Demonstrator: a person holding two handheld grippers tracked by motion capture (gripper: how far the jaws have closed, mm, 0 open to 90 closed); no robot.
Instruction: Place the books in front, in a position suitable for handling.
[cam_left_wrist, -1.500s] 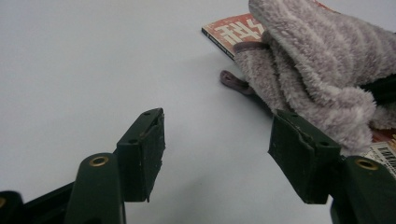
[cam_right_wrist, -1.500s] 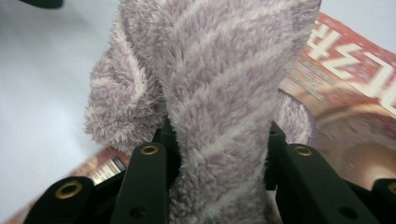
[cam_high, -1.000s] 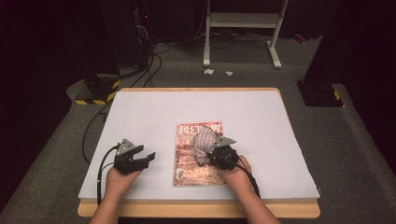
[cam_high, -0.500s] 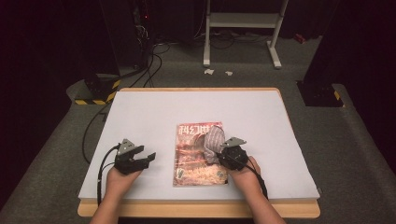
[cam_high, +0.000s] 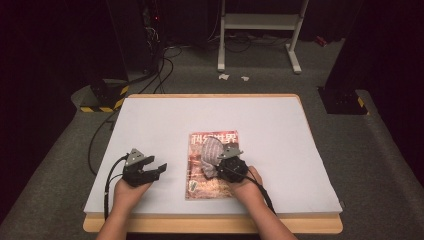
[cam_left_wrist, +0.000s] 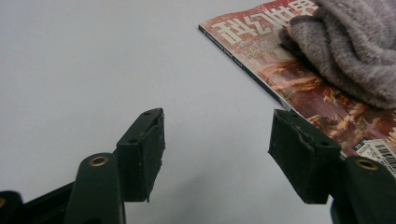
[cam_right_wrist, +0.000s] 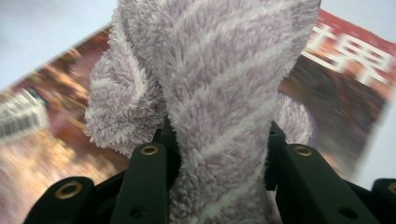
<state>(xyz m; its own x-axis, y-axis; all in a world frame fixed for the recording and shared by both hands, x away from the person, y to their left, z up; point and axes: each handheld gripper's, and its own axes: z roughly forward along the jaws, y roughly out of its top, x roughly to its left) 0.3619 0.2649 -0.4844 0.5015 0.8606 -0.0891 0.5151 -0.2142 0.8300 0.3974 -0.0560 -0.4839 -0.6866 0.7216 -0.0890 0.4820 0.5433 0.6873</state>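
Sock (cam_high: 212, 156) pinched in my right hand-held gripper (cam_high: 216, 167), fuzzy, striped, resting over magazine (cam_high: 200, 184) mid-bench (cam_high: 280, 135). Grasp done, I judge; carrying off and setting down remain. Left hand-held gripper (cam_high: 161, 169) spread, empty, just beside magazine's left edge.

The right gripper (cam_high: 216, 165), clamped on a fluffy grey cloth (cam_high: 212, 156), slid the cloth across the magazine (cam_high: 210, 186) cover. A second ago the cloth sat near the middle of the cover. Half a second ago it had moved toward the right edge. It then came back toward the cover's centre, and the right hand (cam_high: 243, 181) moved with it.
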